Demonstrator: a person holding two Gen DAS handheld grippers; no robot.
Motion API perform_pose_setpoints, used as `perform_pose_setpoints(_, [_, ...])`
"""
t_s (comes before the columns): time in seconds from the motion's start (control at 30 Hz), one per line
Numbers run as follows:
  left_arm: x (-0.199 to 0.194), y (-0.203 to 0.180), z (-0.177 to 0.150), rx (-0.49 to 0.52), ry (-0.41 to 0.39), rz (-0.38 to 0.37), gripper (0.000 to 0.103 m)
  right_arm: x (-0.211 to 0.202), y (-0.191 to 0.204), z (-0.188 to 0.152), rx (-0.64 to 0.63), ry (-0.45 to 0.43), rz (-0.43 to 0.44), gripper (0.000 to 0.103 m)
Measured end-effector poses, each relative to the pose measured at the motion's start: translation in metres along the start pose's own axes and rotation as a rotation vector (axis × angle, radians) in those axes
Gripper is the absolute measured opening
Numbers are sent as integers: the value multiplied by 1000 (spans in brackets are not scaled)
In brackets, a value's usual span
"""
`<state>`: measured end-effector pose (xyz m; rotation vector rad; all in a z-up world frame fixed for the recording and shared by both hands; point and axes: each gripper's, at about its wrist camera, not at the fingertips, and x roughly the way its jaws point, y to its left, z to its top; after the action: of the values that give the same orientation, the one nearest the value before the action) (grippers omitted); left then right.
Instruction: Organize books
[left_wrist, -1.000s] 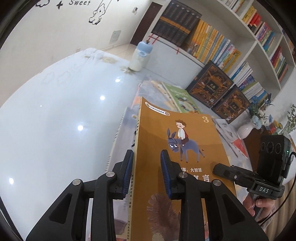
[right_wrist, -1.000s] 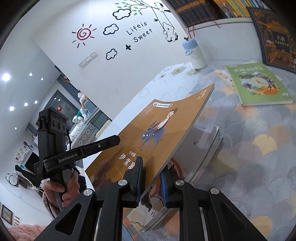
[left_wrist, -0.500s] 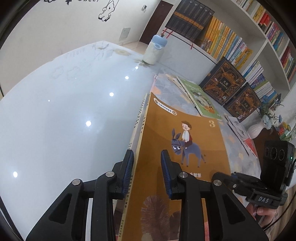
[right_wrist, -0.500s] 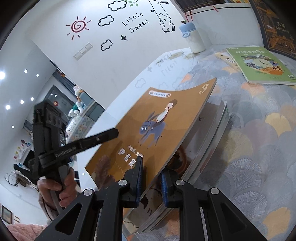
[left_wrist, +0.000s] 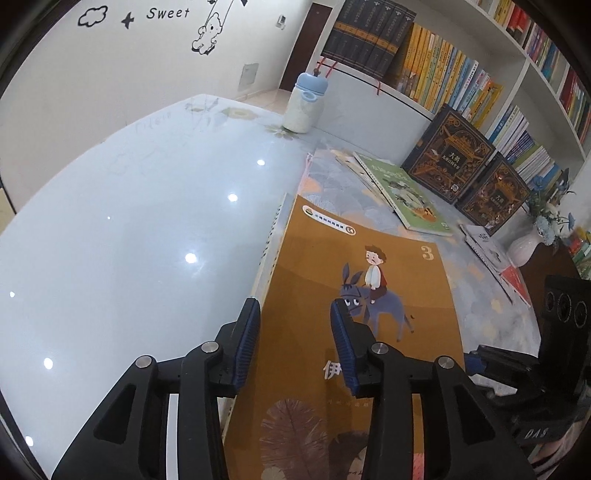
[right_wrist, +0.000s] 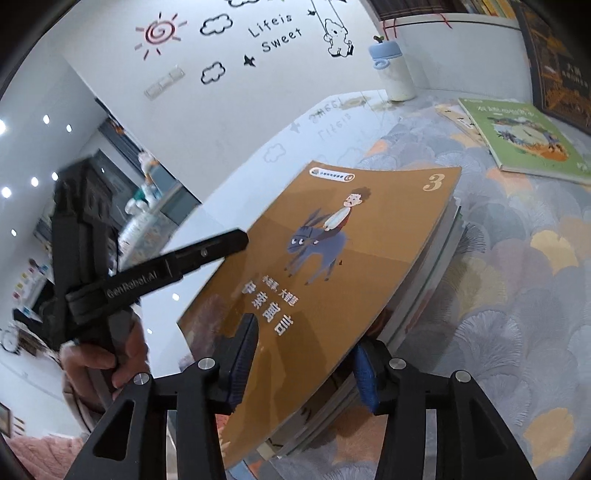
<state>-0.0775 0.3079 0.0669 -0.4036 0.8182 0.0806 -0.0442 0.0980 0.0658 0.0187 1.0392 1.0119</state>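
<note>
An orange book with a boy on a donkey and a "3" lies on top of a stack of books on the patterned mat. My left gripper is open, its jaws straddling the book's spine edge. My right gripper is open, its jaws wide on either side of the book's near corner, one above the cover and one below the stack's edge. A green book lies flat farther back; it also shows in the right wrist view.
A white bottle with a blue cap stands at the table's far end. Two dark ornate books lean against the bookshelf. A white vase stands at right. The glossy white tabletop lies left of the mat.
The orange book has come down onto the stack. My right gripper has opened from its grip on the book. The left gripper stays open around the spine.
</note>
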Motion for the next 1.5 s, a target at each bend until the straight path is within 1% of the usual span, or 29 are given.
perform_pose_setpoints(0.13, [-4,-7,4,16,-13,21,41,-2,3,-1,-31,33,-29,47])
perform_pose_setpoints(0.2, [-6,-13,5,24,-10,4,42,-5,0,-2,-39,38,-43,47])
perform_pose_setpoints(0.27, [-8,-20,7,22,-1,-34,44,-11,-7,-3,-25,35,-50,47])
perform_pose_setpoints(0.33, [-8,-29,9,24,6,-58,48,-24,-19,-6,-2,14,-49,47])
perform_pose_setpoints(0.43, [-4,-51,13,53,10,-65,48,-48,-34,-9,27,-30,-60,47])
perform_pose_setpoints(0.5, [0,-71,15,75,16,-78,48,-71,-50,-13,58,-73,-72,47])
perform_pose_setpoints(0.57, [6,-95,17,97,23,-95,52,-90,-64,-16,88,-104,-84,47])
perform_pose_setpoints(0.6, [10,-105,17,102,24,-96,59,-103,-74,-19,107,-125,-92,47])
perform_pose_setpoints(0.63, [14,-120,16,108,25,-91,62,-112,-80,-22,120,-138,-99,47])
perform_pose_setpoints(0.67, [18,-133,15,120,32,-93,62,-125,-91,-26,142,-161,-111,47])
perform_pose_setpoints(0.77, [31,-174,10,173,74,-133,62,-165,-124,-43,212,-223,-143,50])
perform_pose_setpoints(0.8, [35,-191,7,199,86,-143,62,-177,-135,-48,236,-241,-153,55])
perform_pose_setpoints(0.83, [40,-207,4,225,93,-153,62,-190,-147,-55,265,-265,-163,59])
perform_pose_setpoints(0.9, [48,-244,1,274,102,-187,63,-216,-170,-67,311,-303,-188,59])
perform_pose_setpoints(0.97, [58,-276,2,300,113,-216,63,-243,-197,-77,360,-340,-214,59])
perform_pose_setpoints(1.03, [70,-303,8,305,124,-235,63,-267,-223,-80,407,-375,-220,59])
perform_pose_setpoints(1.13, [92,-343,24,316,111,-239,63,-294,-257,-72,440,-416,-233,59])
perform_pose_setpoints(1.2, [111,-366,39,319,96,-247,63,-306,-278,-65,462,-443,-257,59])
perform_pose_setpoints(1.27, [137,-385,55,313,102,-267,63,-311,-304,-54,499,-474,-257,59])
perform_pose_setpoints(1.3, [152,-393,65,306,85,-267,64,-310,-315,-51,522,-483,-254,59])
perform_pose_setpoints(1.33, [167,-399,72,306,67,-268,71,-308,-328,-47,550,-492,-255,59])
perform_pose_setpoints(1.37, [187,-406,81,316,63,-261,73,-306,-341,-45,577,-501,-266,59])
perform_pose_setpoints(1.4, [211,-414,89,342,84,-232,73,-302,-351,-42,596,-505,-277,59])
perform_pose_setpoints(1.47, [247,-426,99,387,106,-156,73,-294,-373,-36,621,-509,-294,59])
perform_pose_setpoints(1.5, [263,-430,103,397,105,-146,73,-290,-381,-32,627,-513,-315,59])
